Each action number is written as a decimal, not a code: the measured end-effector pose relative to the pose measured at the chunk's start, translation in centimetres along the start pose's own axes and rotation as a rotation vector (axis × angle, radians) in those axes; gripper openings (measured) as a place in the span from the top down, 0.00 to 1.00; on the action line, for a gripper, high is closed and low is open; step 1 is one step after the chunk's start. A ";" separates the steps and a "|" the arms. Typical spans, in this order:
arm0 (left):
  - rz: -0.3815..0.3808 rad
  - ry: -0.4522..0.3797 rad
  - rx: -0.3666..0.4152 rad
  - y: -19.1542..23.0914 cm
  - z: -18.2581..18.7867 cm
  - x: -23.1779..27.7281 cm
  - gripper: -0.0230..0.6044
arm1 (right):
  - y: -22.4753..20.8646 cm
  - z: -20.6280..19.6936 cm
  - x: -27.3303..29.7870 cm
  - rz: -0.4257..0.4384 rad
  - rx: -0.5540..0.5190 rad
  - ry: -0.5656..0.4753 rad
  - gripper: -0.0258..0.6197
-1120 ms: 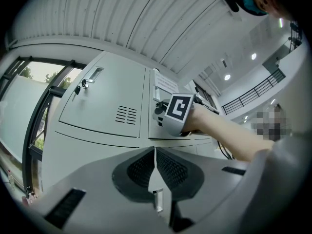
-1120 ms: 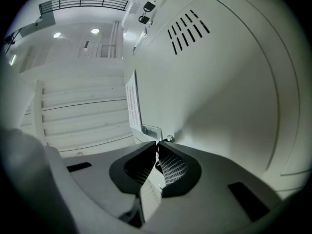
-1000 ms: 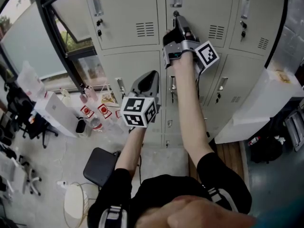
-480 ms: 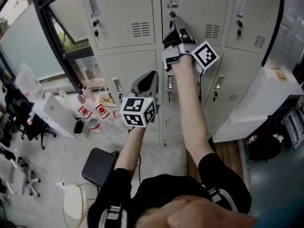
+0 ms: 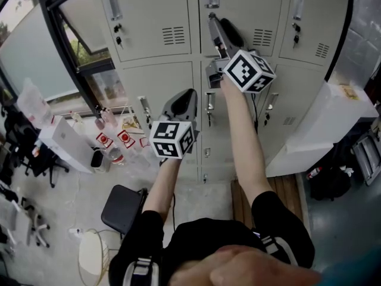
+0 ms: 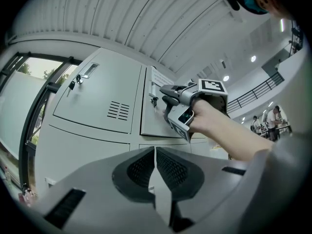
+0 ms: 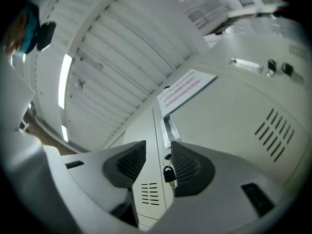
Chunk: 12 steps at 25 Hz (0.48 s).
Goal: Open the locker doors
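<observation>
The right gripper (image 5: 219, 31) is raised against the upper middle locker door (image 5: 250, 11), and its jaws are opening. They clasp nothing, though a black-headed key (image 7: 169, 172) hangs between them, close to the right-hand pad. The handle recess (image 7: 170, 130) sits just beyond the jaw tips. It is a narrow slot whose long axis runs up the door, parallel to the seam on the left jaw's side, and the key dangles below it, pointing down. From the right gripper view the door looks flush with its neighbour, so it probably hasn't swung out yet. It seems to be thin painted sheet metal: light, stiff and slick, so pads pressed on the flat face would likely slide. The better purchase is the lip of the recess, hooked by one jaw or pinched across its edge. The key is small and loose and could twist or bend if pulled on. With the handle on the seam side and the vents farther to the right, the hinge is probably on the far right, so the door should swing toward the person. The left gripper (image 5: 184, 97) hangs lower, well apart from that door, with its jaws pressed together and nothing between them.
</observation>
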<state>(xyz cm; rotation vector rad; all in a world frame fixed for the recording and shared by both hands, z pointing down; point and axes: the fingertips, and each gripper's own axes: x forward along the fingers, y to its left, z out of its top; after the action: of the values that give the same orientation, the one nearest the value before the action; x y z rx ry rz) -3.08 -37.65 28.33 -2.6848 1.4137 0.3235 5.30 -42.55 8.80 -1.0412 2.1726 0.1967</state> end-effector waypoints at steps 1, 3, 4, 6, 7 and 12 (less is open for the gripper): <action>-0.003 0.001 -0.001 -0.1 -0.1 0.0 0.95 | 0.2 0.0 0.2 -0.001 -0.072 0.025 0.72; -0.007 0.005 -0.003 -0.3 -0.2 0.0 0.95 | 0.4 0.0 0.7 0.012 -0.167 0.073 0.71; -0.006 0.007 -0.004 -0.3 -0.2 0.0 0.95 | 0.4 0.0 1.1 0.022 -0.195 0.096 0.70; 0.001 0.011 -0.007 0.0 -0.3 -0.1 0.95 | 0.2 -0.1 1.7 0.035 -0.249 0.138 0.68; 0.005 0.012 -0.008 0.2 -0.4 -0.1 0.95 | 0.1 -0.1 1.9 0.037 -0.281 0.155 0.68; 0.023 0.027 -0.008 0.8 -1.0 -0.2 0.95 | 0.3 0.1 3.5 0.080 -0.390 0.242 0.66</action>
<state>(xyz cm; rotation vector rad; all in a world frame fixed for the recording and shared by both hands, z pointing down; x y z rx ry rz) -3.76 -38.10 29.36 -2.6915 1.4549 0.2967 3.65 -44.46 6.40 -1.2443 2.4572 0.5764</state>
